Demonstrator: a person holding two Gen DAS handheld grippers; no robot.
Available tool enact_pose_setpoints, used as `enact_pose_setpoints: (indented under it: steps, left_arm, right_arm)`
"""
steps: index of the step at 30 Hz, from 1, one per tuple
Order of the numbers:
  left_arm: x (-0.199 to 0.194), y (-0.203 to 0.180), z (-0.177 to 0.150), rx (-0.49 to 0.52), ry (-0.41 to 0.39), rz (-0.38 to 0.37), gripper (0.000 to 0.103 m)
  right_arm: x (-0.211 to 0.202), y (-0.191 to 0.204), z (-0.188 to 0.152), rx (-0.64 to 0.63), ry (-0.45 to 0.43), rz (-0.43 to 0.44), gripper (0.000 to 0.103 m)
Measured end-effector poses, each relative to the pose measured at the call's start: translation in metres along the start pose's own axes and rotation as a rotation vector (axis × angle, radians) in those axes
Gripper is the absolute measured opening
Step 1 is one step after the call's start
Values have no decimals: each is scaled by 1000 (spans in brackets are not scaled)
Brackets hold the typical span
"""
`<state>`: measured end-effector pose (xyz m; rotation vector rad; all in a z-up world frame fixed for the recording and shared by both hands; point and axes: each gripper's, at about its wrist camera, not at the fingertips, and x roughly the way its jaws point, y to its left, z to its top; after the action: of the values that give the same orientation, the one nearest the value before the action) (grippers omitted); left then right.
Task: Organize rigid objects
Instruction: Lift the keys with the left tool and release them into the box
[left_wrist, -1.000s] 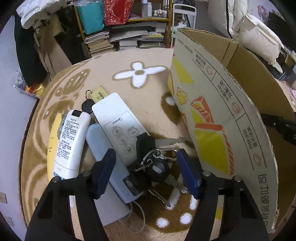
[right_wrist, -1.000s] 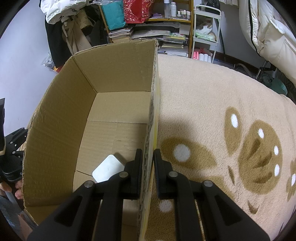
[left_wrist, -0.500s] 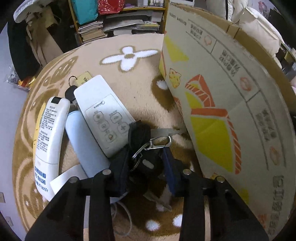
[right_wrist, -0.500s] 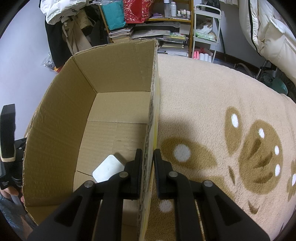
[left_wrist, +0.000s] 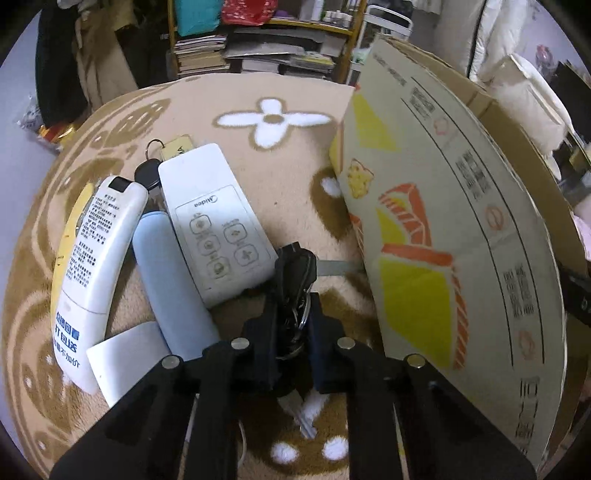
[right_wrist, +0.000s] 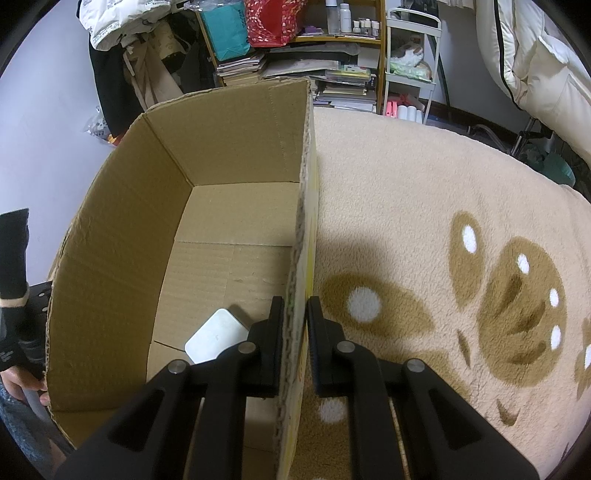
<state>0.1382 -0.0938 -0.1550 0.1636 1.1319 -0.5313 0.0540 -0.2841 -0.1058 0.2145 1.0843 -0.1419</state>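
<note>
Beige patterned carpet (left_wrist: 229, 96) carries most items unsorted: two white remotes (left_wrist: 218, 225), a blue case (left_wrist: 170, 280). Left gripper (left_wrist: 291, 328) pinches the key bunch (left_wrist: 295, 273) at centre; right gripper (right_wrist: 295, 332) clamps the cardboard box (right_wrist: 236, 147) wall. Only one white object (right_wrist: 216, 336) is boxed.

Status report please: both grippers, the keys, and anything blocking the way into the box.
Left gripper shut on keys. Right gripper shut on box wall. Box side stands between keys and opening.
</note>
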Motion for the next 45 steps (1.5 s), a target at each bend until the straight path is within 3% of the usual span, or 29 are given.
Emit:
enact_pose_setpoints:
  steps: [9,18,22,28,30,38,45]
  left_arm:
    - [-35,-11,1,34,-86,69,12]
    - [-100,-18,14,38,-241,118,10]
    - [-132,-37,19,88,-312,159,10]
    - [-164,-58,32,134,-382,182,10]
    - [-173,-65,36,145,-410,148,10]
    - [-170,-102,51,181,-424,113,10]
    - [-139,-122,57,163,-351,33,10]
  right_arm:
    - [1,1,-3,7,-2,10,13]
    - [0,3,-2,6,-4,12,13]
    - [0,0,0,6,-4,13,13]
    - [0,0,0,5,-4,13,13]
    - [1,1,0,5,-5,13,13]
    - [1,-1,0,6,-4,13,12]
    - [0,-1,2,5,-5,14,13]
